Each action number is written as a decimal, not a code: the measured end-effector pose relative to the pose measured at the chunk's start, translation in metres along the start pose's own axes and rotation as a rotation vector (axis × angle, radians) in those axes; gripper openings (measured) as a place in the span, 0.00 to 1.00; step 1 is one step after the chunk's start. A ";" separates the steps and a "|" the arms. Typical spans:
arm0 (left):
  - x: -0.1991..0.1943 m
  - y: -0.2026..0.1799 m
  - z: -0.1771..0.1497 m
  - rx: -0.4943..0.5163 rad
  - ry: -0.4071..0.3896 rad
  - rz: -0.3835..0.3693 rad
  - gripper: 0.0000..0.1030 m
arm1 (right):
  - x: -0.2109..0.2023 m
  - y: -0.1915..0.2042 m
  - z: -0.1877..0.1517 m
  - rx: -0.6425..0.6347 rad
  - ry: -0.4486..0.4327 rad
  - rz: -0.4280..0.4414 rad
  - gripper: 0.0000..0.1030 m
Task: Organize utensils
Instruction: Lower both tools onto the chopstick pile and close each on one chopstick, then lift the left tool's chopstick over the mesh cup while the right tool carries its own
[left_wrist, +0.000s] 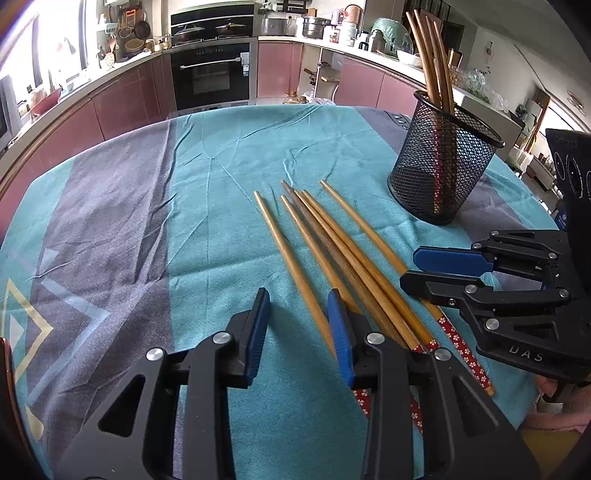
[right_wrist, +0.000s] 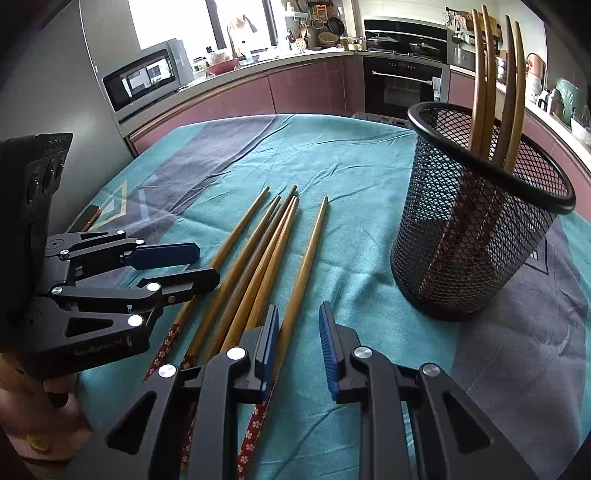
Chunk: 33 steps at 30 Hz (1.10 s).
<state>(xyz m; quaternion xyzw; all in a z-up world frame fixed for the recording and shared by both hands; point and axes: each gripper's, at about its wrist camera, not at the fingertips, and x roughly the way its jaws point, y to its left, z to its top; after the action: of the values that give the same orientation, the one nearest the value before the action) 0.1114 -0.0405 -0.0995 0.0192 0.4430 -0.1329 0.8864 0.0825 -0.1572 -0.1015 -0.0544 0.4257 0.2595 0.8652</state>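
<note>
Several wooden chopsticks (left_wrist: 332, 236) (right_wrist: 258, 251) with red flowered ends lie side by side on the teal cloth. A black mesh holder (left_wrist: 443, 166) (right_wrist: 472, 229) stands upright beyond them, with several chopsticks (left_wrist: 428, 55) (right_wrist: 484, 74) leaning inside it. My left gripper (left_wrist: 297, 306) (right_wrist: 207, 264) hovers over the left side of the bundle. Its jaws stand apart, and the leftmost chopstick runs under the gap without being pinched. My right gripper (right_wrist: 299, 321) (left_wrist: 410, 269) is over the right side, jaws apart. The rightmost chopstick passes just beside its left finger (right_wrist: 271, 332).
The cloth-covered table (left_wrist: 110, 229) curves away on the left, with kitchen cabinets and an oven (left_wrist: 210, 77) behind it. A thin dark object (right_wrist: 90, 218) lies near the table's left edge. A hand (right_wrist: 37, 424) holds the left gripper's handle.
</note>
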 end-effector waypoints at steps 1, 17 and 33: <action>0.000 0.000 0.000 0.001 0.001 0.002 0.30 | 0.001 0.000 0.001 -0.001 0.000 -0.004 0.21; 0.006 0.005 0.004 -0.040 -0.004 0.005 0.14 | 0.005 -0.012 0.008 0.066 -0.008 0.024 0.09; -0.004 0.007 0.000 -0.072 -0.017 -0.030 0.07 | -0.012 -0.019 0.006 0.100 -0.044 0.056 0.06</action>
<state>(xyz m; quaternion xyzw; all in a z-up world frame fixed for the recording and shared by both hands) 0.1104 -0.0331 -0.0969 -0.0203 0.4400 -0.1304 0.8883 0.0904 -0.1766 -0.0912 0.0063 0.4201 0.2631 0.8685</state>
